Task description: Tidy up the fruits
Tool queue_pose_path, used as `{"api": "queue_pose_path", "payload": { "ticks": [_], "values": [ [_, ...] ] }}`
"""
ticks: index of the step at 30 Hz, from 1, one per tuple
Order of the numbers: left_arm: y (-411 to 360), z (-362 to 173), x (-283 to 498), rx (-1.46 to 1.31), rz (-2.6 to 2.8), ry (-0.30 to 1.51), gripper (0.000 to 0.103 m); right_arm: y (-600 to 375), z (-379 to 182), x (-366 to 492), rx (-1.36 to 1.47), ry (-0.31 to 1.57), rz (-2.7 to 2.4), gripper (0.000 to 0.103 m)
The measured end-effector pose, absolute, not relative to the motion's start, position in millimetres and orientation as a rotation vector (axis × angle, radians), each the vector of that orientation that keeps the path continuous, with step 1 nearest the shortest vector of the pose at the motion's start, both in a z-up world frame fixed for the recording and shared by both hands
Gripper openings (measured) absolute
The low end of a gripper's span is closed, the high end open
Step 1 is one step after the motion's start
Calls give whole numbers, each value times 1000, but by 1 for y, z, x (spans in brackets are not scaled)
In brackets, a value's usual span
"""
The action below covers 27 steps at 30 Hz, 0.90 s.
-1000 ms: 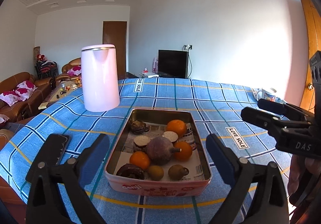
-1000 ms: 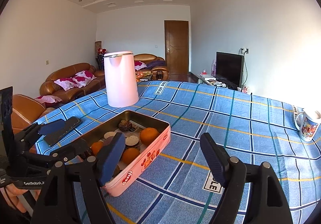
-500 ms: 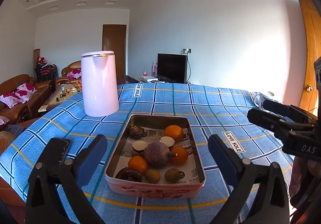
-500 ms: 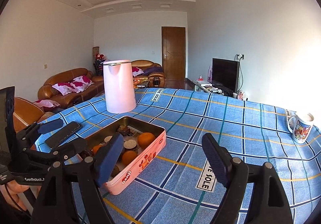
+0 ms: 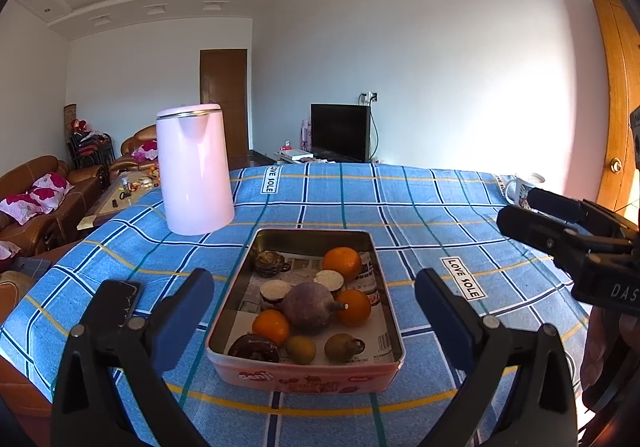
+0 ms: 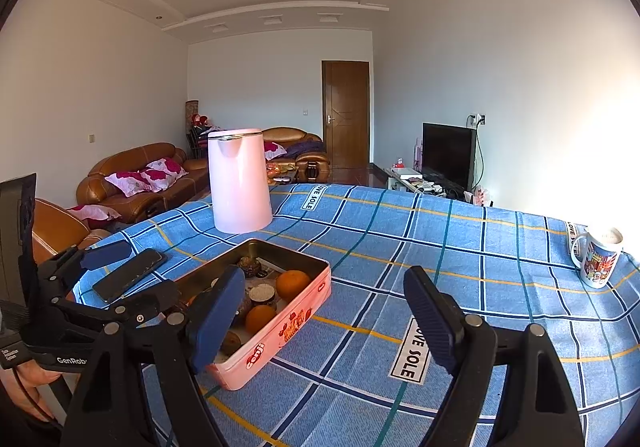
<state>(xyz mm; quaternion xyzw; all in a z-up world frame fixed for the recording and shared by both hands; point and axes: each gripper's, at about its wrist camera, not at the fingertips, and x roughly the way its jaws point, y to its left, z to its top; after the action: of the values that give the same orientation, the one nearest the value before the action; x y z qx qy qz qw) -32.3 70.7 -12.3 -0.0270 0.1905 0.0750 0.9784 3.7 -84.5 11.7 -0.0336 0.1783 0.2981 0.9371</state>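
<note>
A pink metal tin (image 5: 306, 378) sits on the blue checked tablecloth (image 5: 400, 207). It holds oranges (image 5: 342, 262), a purple round fruit (image 5: 310, 307), small brown fruits (image 5: 301, 349) and halved dark fruits (image 5: 275, 290). My left gripper (image 5: 314, 319) is open and empty, held above the tin's near end. My right gripper (image 6: 326, 317) is open and empty, to the right of the tin (image 6: 280, 331). It also shows in the left wrist view (image 5: 540, 215) at the right.
A pink kettle (image 5: 192, 171) stands behind the tin at the left. A black phone (image 5: 118, 301) lies left of the tin. A printed mug (image 6: 598, 257) stands at the table's far right. Sofas, a TV and a door are beyond the table.
Both grippers have pulled back and risen a little, so the tin looks smaller and lower. Both stay open and empty. The fruits have not moved.
</note>
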Motion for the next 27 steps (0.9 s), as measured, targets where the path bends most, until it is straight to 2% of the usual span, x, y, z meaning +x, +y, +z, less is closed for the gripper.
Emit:
{"api": "queue_pose_path", "payload": {
  "ticks": [13,27],
  "values": [
    [70,-13,-28,-68,155,416,103,-90,10,2,-58,362,603,83],
    [66,-7,-33,-56,178,366,103,-90,4,3,-61,377,604,83]
  ]
}}
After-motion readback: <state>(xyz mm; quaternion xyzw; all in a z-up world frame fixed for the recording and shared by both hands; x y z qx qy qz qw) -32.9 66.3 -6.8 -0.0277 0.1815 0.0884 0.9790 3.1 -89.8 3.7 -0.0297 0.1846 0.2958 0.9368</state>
